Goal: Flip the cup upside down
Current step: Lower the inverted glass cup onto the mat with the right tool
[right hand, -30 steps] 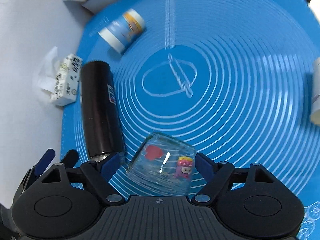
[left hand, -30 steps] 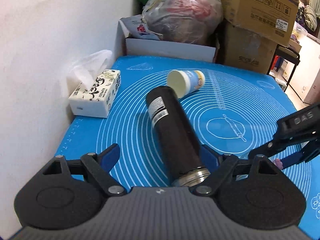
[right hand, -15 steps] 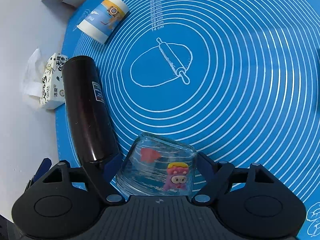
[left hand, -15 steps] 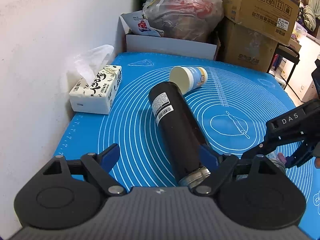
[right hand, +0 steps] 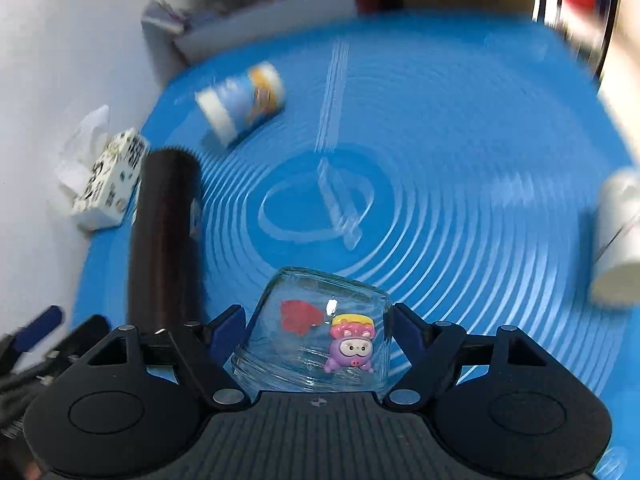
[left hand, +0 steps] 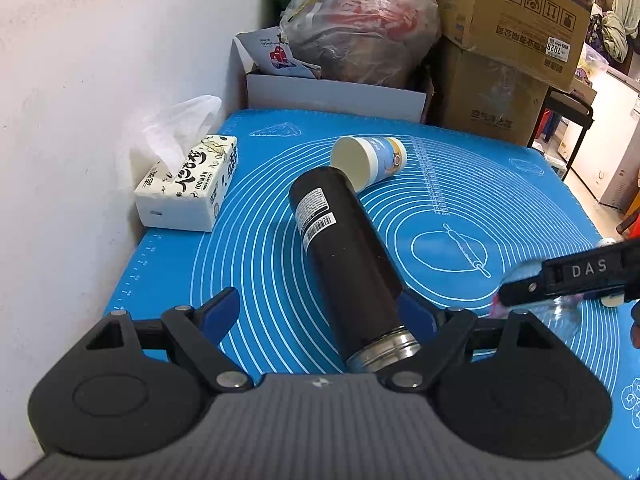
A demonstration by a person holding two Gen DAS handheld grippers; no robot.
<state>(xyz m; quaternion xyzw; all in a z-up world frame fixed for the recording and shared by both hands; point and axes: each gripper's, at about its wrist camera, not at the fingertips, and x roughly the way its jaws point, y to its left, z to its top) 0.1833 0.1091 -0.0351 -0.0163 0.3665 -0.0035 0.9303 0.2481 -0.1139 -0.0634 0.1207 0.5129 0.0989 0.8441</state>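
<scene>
Lying against the wall at far left, a tissue box (left hand: 188,182) is being shown on a blue mat (left hand: 256,248). Beside it, a black flask (left hand: 348,264) is lying between the wide-apart fingers of the left gripper (left hand: 324,308), with a paper cup (left hand: 370,160) on its side beyond. Further right, a clear glass cup (right hand: 316,336) (pig sticker facing the camera) is being clamped by the right gripper (right hand: 318,328), its base pointing away, over the mat's near edge.

Left gripper (left hand: 326,312): black body, blue pads, grey ribbed top.
</scene>
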